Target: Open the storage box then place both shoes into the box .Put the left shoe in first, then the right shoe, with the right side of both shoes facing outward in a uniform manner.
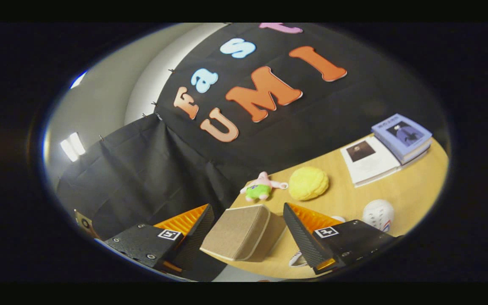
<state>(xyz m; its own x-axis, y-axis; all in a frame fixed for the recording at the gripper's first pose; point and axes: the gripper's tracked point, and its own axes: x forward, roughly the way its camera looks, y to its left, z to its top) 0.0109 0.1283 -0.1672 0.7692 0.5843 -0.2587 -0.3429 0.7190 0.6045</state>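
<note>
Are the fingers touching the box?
Apart. In the gripper view, the open gripper has the box between its fingers, with table showing in the gap beside it.

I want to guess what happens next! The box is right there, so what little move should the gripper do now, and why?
Probably ease forward and down toward the box. The gripper is open, its fingers wide apart, with the box just ahead between them and, as far as I can tell, untouched and closed. A white shoe waits on the table, so opening comes first.
</note>
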